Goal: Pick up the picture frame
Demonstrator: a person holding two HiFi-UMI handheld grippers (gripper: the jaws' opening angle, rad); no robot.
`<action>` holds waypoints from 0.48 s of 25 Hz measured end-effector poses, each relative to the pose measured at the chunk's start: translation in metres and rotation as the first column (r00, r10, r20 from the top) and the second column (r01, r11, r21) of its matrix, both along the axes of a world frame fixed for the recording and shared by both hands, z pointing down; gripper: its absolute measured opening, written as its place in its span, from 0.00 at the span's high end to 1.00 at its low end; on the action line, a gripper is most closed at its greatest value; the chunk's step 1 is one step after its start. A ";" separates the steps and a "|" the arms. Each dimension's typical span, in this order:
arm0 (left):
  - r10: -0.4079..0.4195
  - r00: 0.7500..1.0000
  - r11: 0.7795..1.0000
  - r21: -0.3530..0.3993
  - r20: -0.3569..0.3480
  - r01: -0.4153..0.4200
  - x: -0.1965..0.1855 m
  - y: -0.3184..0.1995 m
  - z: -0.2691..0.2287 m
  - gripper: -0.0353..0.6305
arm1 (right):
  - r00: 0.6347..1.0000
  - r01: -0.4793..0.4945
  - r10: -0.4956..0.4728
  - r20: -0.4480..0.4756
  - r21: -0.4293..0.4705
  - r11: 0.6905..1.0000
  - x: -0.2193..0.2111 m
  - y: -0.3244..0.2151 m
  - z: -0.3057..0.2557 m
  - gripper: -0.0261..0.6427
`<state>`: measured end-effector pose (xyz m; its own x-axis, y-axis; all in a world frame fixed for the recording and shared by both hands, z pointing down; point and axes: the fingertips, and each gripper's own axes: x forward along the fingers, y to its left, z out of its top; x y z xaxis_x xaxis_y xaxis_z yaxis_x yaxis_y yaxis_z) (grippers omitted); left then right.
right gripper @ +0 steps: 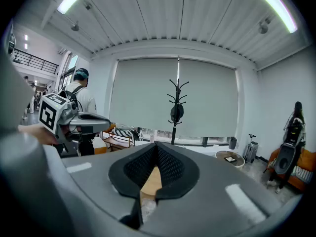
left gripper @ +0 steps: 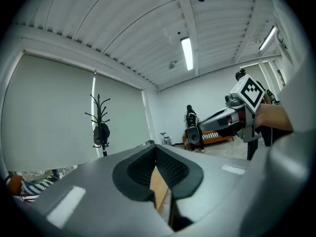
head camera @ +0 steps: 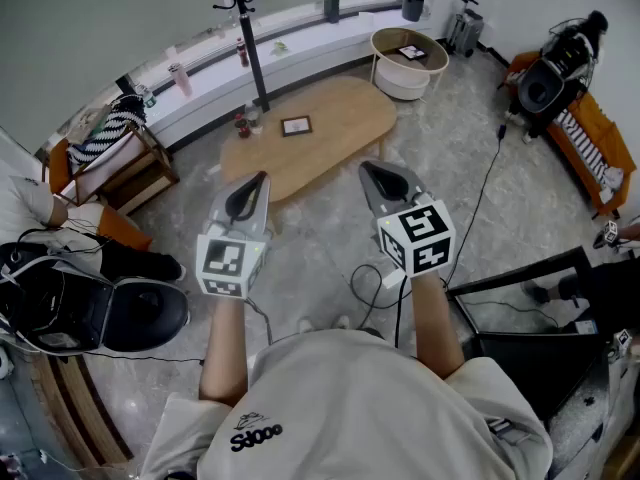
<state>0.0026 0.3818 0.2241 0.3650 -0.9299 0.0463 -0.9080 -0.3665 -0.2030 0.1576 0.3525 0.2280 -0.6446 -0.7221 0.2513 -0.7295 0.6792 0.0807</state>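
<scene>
A small dark picture frame lies flat on the oval wooden table, toward its far side. Both grippers hang in the air over the floor, short of the table's near edge and apart from the frame. My left gripper is shut with nothing between its jaws; in the left gripper view its black pads meet. My right gripper is likewise shut and empty, its pads closed in the right gripper view. A strip of the wooden table shows below those pads. The frame is hidden in both gripper views.
Small bottles and a black coat stand pole stand at the table's far left. A round white side table is at the back right. Cables trail over the floor near my feet. A wooden rack stands at left.
</scene>
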 end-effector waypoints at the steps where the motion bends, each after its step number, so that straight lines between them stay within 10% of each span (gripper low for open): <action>1: -0.002 1.000 1.000 0.000 -0.001 0.002 0.005 0.003 0.002 0.93 | 1.000 -0.011 0.011 0.006 0.005 1.000 0.006 0.002 0.001 0.96; 12: -0.012 1.000 0.999 -0.044 -0.008 0.012 0.030 -0.016 0.016 0.93 | 0.999 -0.011 0.012 0.045 -0.012 1.000 0.032 -0.017 0.006 0.96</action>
<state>0.0327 0.3661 0.2397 0.3541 -0.9314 0.0839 -0.9140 -0.3636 -0.1798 0.1892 0.3357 0.2337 -0.6471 -0.7268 0.2305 -0.7400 0.6714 0.0396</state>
